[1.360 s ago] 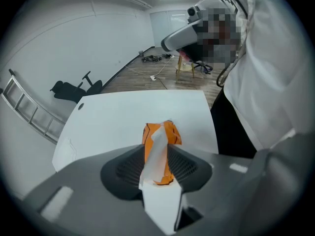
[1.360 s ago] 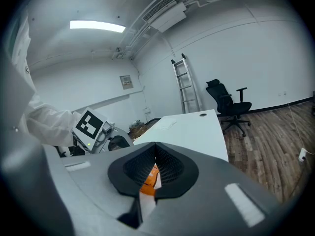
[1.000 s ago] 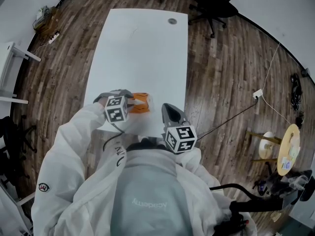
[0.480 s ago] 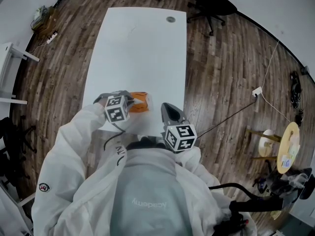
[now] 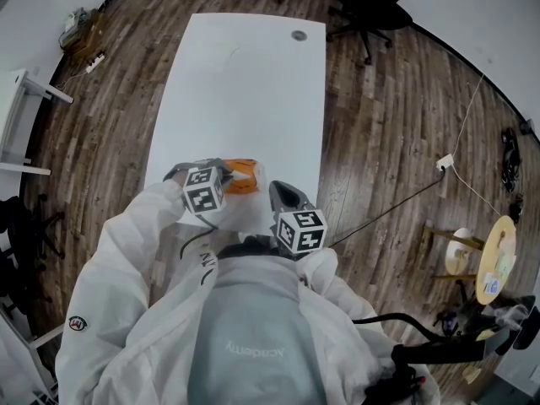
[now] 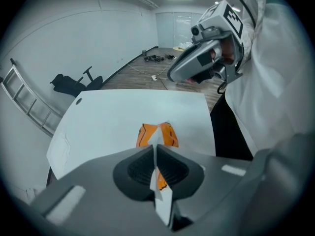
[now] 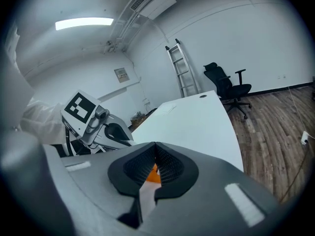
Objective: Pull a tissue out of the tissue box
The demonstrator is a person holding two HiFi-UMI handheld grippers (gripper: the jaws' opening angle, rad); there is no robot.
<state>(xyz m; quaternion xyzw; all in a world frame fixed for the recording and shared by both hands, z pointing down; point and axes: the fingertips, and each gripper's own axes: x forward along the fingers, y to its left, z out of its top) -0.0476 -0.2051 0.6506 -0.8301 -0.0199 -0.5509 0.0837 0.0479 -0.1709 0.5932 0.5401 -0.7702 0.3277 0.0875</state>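
Over the near end of a long white counter [image 5: 245,83], the head view shows a person in a white suit holding two grippers. An orange tissue box [image 5: 242,175] sits on the counter just ahead of the person. The left gripper [image 5: 228,174] points down at the box, while the right gripper [image 5: 277,191] hovers just beside it to the right.

From the left gripper view, the jaws have just been closing and now pinch a white tissue [image 6: 163,203], which hangs in a thin strip between the pads. The orange box lies on the counter directly beyond the tips.

From the right gripper view, that gripper's jaws meet at their tips with nothing held. A sliver of the orange box shows through the gap behind them, and a black office chair [image 7: 226,85] stands past the far end.
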